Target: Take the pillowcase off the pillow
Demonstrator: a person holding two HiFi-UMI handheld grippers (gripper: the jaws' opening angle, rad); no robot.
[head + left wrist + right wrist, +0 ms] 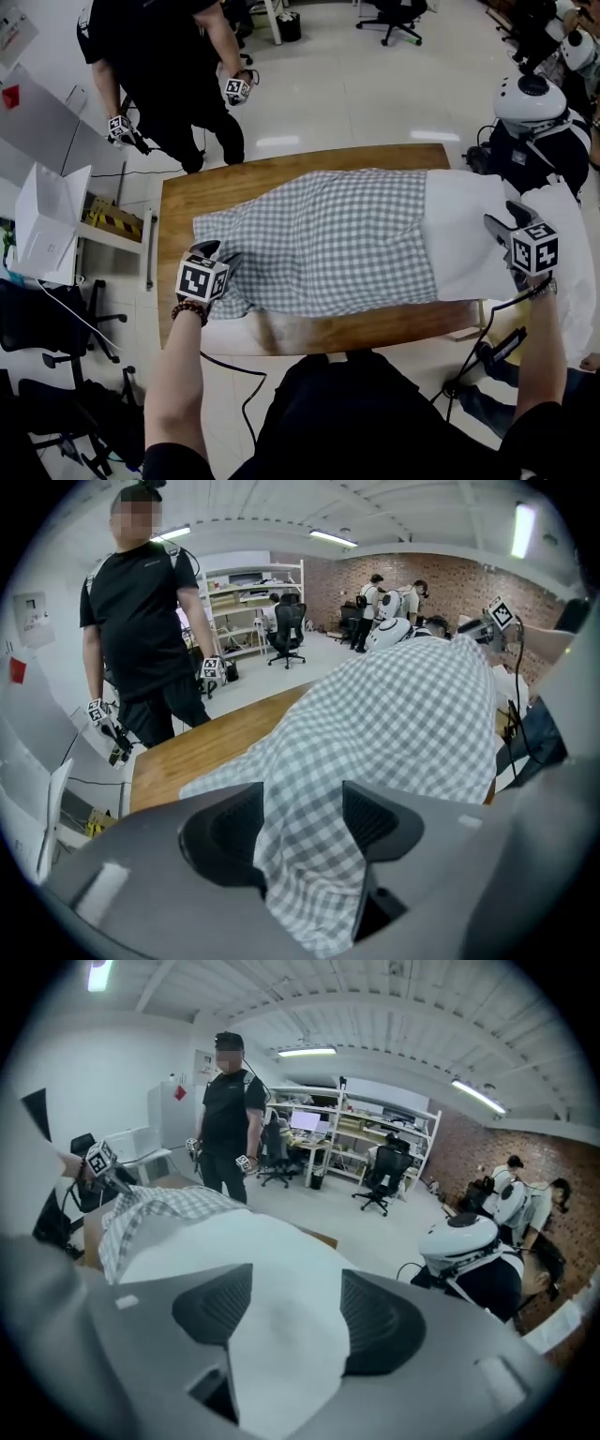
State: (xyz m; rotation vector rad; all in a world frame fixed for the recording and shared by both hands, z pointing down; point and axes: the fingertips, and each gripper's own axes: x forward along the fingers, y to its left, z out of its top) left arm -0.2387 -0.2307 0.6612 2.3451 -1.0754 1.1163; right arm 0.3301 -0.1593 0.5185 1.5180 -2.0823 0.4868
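A grey-and-white checked pillowcase (328, 244) lies across the wooden table (309, 333), covering the left part of a white pillow (464, 234) whose bare end sticks out to the right. My left gripper (217, 253) is at the pillowcase's left corner. In the left gripper view its jaws stand wide apart, open, and the checked cloth (394, 714) drapes loosely between them (302, 799). My right gripper (506, 220) is at the pillow's right end. Its jaws (295, 1297) are also open, with the white pillow (281, 1269) bulging between them and the pillowcase (159, 1206) beyond.
A person in black (159, 56) stands past the table's far left corner, holding two grippers. A white open box (47, 225) and office chairs (37, 328) are on the left. A white helmeted figure (530, 98) is at the right.
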